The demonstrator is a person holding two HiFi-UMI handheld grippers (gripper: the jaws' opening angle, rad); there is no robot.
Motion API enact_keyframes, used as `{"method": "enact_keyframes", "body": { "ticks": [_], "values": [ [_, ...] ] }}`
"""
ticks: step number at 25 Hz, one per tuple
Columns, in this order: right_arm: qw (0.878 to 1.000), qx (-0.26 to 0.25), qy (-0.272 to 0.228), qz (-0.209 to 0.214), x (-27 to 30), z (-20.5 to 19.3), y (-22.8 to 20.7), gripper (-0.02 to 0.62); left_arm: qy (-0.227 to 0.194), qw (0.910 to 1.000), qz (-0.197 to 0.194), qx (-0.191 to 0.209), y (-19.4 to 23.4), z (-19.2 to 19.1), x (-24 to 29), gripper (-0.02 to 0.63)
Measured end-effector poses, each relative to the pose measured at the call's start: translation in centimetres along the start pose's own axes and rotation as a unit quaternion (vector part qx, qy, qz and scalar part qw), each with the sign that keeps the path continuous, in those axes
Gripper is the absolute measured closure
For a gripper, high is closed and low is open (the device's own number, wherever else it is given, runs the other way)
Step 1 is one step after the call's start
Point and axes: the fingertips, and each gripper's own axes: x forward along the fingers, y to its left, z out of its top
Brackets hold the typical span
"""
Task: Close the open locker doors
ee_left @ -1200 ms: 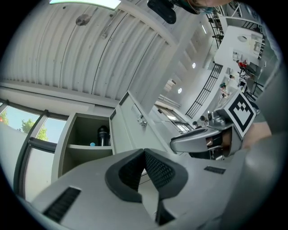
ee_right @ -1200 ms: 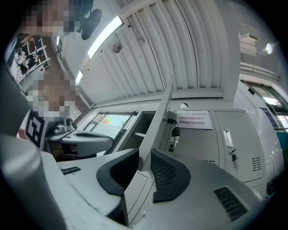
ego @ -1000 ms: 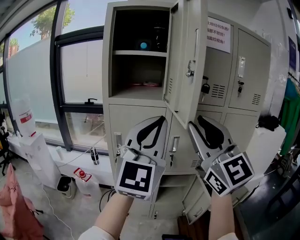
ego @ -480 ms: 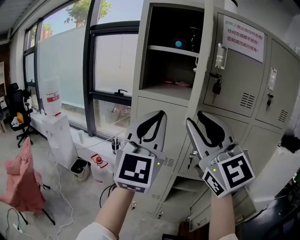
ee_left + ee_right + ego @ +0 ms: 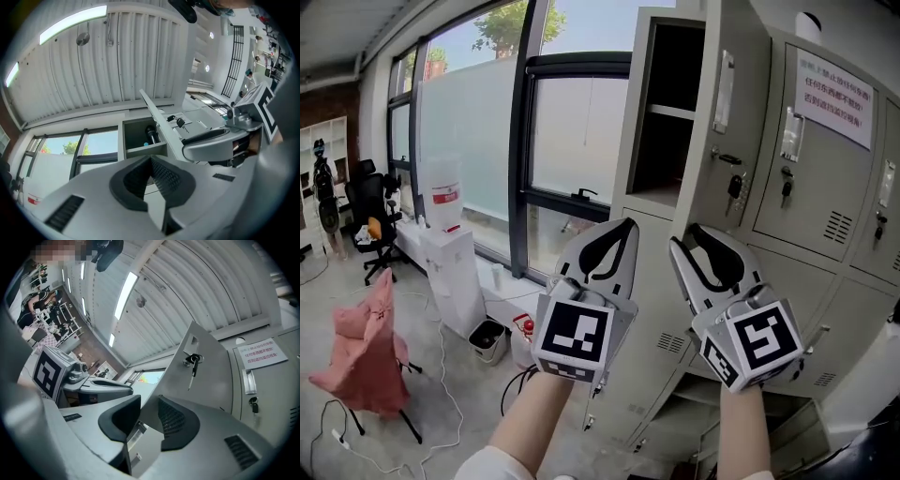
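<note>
Bare forearms (image 5: 530, 424) are holding the grey plastic left gripper (image 5: 620, 231) and right gripper (image 5: 687, 236) up side by side, left jaws pressing together, right jaws standing apart.

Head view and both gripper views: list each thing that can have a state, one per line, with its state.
Upper locker door: open, swung out from its compartment.
Locker door with the notice: shut.
Key bunch: hanging in the open door's lock.
Left tool: shut, nothing between the jaws.
Right tool: open, gripping nothing.
</note>
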Motion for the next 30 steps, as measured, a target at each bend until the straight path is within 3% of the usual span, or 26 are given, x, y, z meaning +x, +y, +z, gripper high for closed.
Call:
{"method": "enact_keyframes", "body": {
  "ticks": [15,30],
  "values": [
    [0.999,-0.031,0.027,-0.006,9.6,-3.2,-0.1,0.468,-0.015,0.9999,0.007,-0.005,8.1,-2.8,4.3,0.590],
    [0.995,-0.020,0.098,-0.015,15.9,-9.0,-2.6,0.472,0.021,0.9995,-0.018,-0.012,10.7,-7.3,9.9,0.590]
  ]
}}
